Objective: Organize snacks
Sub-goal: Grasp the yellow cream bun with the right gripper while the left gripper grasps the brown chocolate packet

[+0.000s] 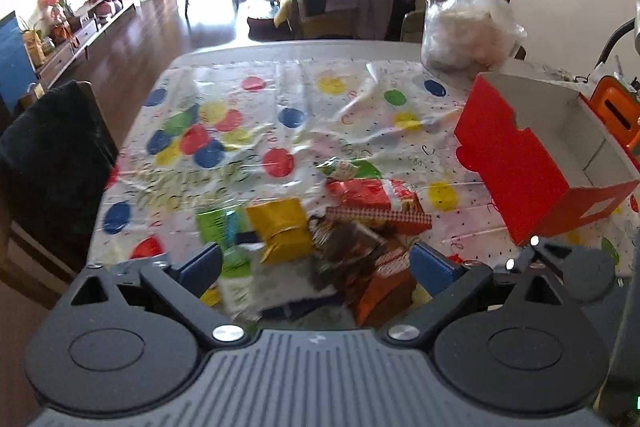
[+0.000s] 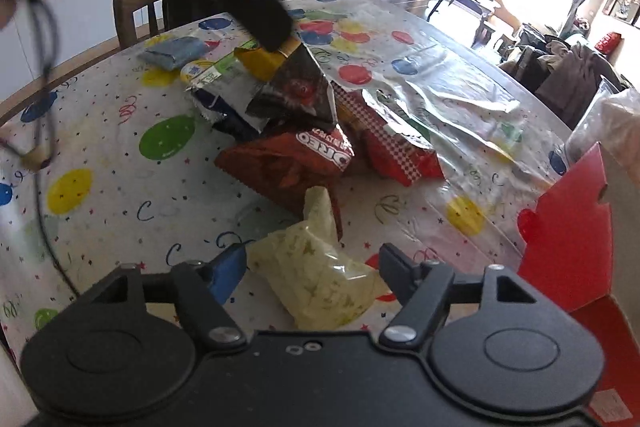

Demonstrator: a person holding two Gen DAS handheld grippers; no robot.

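Right, the snack pile sits in a heap on the balloon-print tablecloth (image 2: 100, 155), just beside the red cardboard box (image 1: 532, 163), which stands open-topped and looks empty inside; that box is the likely home for everything.

Right gripper (image 2: 312, 267) is spread wide, jaws either side of a pale yellow-green snack bag (image 2: 316, 267) that lies nearer to the box than the rest of the heap; whether the pads touch it I cannot tell. That bag looks light and puffy, crinkly film with loose pieces inside, so it should squash easily; a pinch across the gathered neck or the flat seam seems safer than squeezing the belly, which could crush the contents or let the slick film slip out.

Left gripper (image 1: 316, 263) is also open and holding nothing, hovering over the far side of the heap from the box; below it lie a yellow foil packet (image 1: 284, 227), a green packet (image 1: 218, 223) and a dark brown wrapper (image 1: 348, 243), all blurred.

Behind the pale bag, further from the box, an Oreo pack (image 2: 296, 163) lies flat; stiffer, probably brittle biscuits, best taken by its long edges; a red chequered packet (image 2: 400, 155) lies just beside it.
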